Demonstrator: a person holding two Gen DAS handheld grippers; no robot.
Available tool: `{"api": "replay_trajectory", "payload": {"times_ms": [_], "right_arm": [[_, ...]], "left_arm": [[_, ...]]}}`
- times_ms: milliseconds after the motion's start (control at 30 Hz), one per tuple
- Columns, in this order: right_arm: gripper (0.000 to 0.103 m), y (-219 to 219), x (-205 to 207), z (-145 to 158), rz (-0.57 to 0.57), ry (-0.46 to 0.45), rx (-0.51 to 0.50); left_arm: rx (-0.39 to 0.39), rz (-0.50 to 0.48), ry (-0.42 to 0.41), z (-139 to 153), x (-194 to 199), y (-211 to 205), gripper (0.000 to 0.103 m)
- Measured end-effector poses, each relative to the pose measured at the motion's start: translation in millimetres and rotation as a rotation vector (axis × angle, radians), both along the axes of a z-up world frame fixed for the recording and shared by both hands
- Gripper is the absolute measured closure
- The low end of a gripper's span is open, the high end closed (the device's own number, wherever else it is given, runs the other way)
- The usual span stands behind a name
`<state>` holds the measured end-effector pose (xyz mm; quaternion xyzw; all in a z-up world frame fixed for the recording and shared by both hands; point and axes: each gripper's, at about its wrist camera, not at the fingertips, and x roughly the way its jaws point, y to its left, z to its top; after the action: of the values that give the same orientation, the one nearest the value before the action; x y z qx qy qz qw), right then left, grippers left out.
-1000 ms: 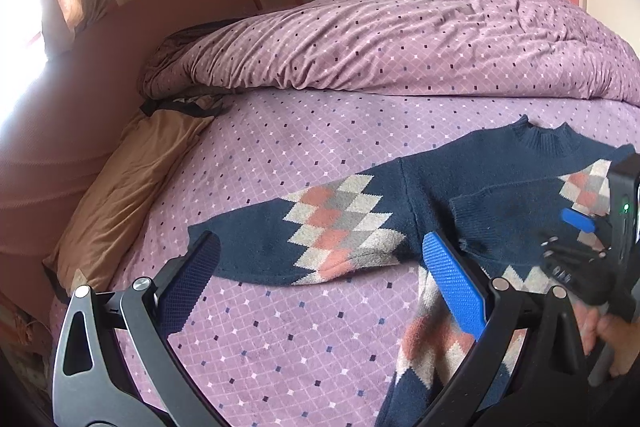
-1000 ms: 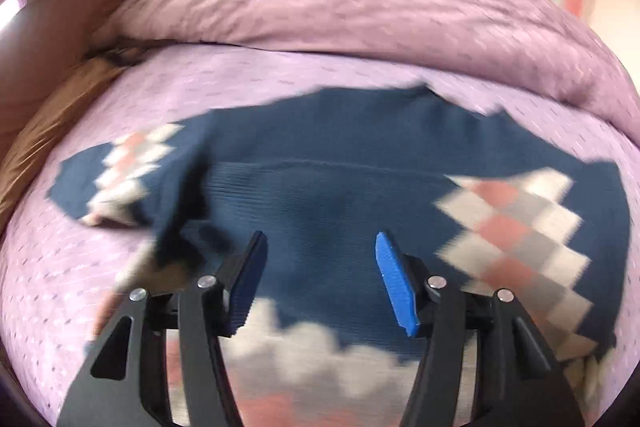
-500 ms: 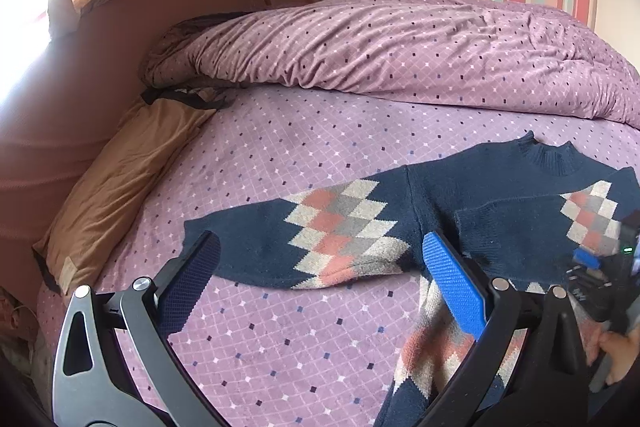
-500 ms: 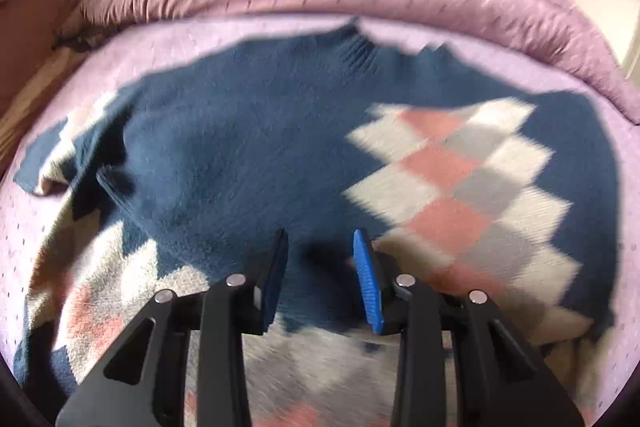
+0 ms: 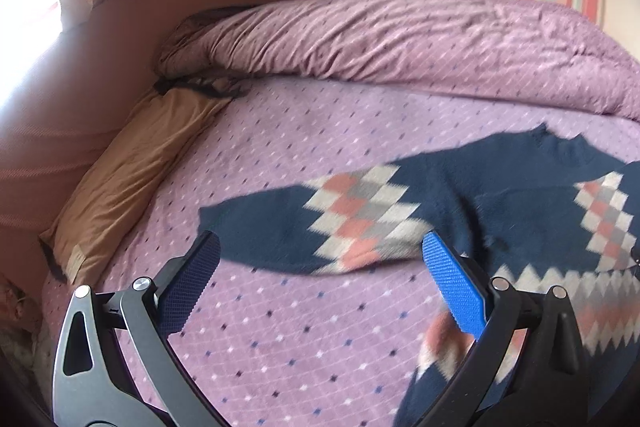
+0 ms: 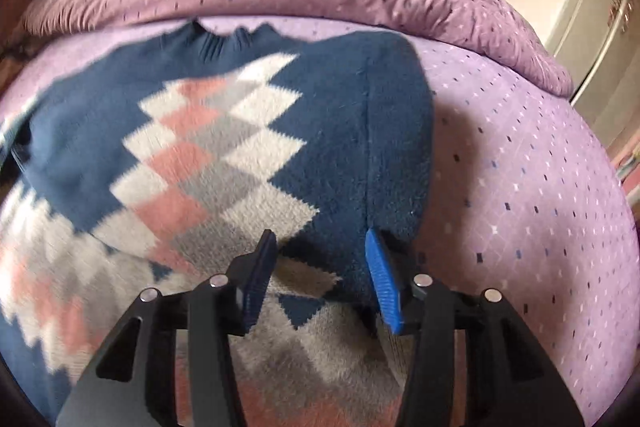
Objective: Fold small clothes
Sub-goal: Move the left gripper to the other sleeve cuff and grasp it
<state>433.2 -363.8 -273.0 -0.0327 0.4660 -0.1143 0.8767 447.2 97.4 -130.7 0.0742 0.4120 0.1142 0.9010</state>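
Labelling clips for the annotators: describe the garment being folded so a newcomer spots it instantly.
On the bed's purple diamond-print sheet, just in front of the bunched purple duvet, lies a navy knit sweater. One sleeve stretches out towards the tan pillow. It is the only dark item there, with white, pink and grey argyle diamonds.

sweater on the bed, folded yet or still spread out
Partly folded. One sleeve lies folded across the sweater body; the other sleeve is stretched out flat on the bedspread.

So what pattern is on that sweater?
Navy sweater with white, pink and grey diamonds; clearest in the right wrist view.
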Motion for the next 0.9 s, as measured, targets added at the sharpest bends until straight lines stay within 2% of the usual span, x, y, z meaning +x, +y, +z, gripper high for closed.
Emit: {"api": "replay_trajectory", "payload": {"times_ms": [100,200,333,433,533,667,800,900], "right_arm": [[0.052,5.0,8.7,-4.7,-0.006,-0.006,-0.005],[0.053,3.3,6.4,4.6,-0.018,-0.015,0.032],[0.053,19.5,-5.7,53.6,0.036,-0.1,0.053],[0.037,39.3,-14.7,90.2,0.06,-0.162,0.055],[0.036,60.6,-17.8,115.9,0.067,-0.189,0.036],[0.036,82.0,-19.4,133.4,0.065,-0.193,0.031],[0.036,103.7,-23.8,139.7,0.072,-0.186,-0.005],[0.036,118.4,-23.5,138.5,0.071,-0.173,-0.017]], "left_arm": [[-0.009,0.023,0.012,-7.3,-3.1,10.6,0.003],[-0.042,0.034,0.02,-12.9,-1.7,20.3,0.003],[-0.103,0.015,0.026,-17.7,4.9,33.7,0.003],[-0.136,0.011,0.039,-23.0,12.7,46.5,0.003],[-0.188,-0.02,0.055,-28.9,17.2,58.4,0.003],[-0.263,-0.041,0.085,-44.9,23.6,78.7,0.003],[-0.333,-0.015,0.119,-69.3,34.8,111.3,0.003],[-0.339,0.011,0.125,-87.0,42.6,137.2,0.003]]}}
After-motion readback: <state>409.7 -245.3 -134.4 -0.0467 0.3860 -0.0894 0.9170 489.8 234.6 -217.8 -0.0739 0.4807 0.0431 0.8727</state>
